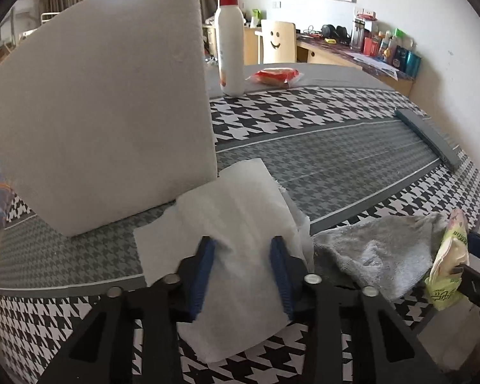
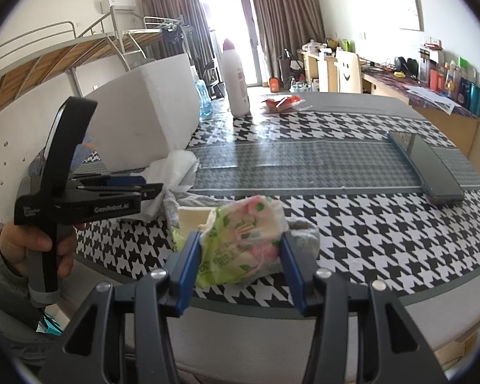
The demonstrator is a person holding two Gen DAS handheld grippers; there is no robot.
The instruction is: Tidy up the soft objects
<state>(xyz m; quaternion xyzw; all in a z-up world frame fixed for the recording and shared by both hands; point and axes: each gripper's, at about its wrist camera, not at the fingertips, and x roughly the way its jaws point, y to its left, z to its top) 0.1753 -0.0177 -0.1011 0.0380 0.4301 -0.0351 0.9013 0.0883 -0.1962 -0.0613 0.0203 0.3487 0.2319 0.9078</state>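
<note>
My left gripper (image 1: 242, 246) is shut on a white folded tissue cloth (image 1: 230, 220), held just above the houndstooth table near its front edge, in front of a big white foam block (image 1: 102, 102). My right gripper (image 2: 240, 240) is shut on a green and pink soft tissue pack (image 2: 243, 230), held over a grey fluffy cloth (image 1: 377, 249) that lies on the table. The pack also shows at the right edge of the left wrist view (image 1: 448, 262). The left gripper (image 2: 150, 188) shows in the right wrist view with the white cloth (image 2: 176, 169) in it.
A white pump bottle (image 1: 229, 48) and a red wrapped snack (image 1: 276, 75) stand at the far side. A dark flat box (image 1: 428, 134) lies at the right of the table (image 1: 336, 160). A chair with a smiley face (image 1: 277, 41) and a cluttered desk (image 1: 368, 54) stand beyond.
</note>
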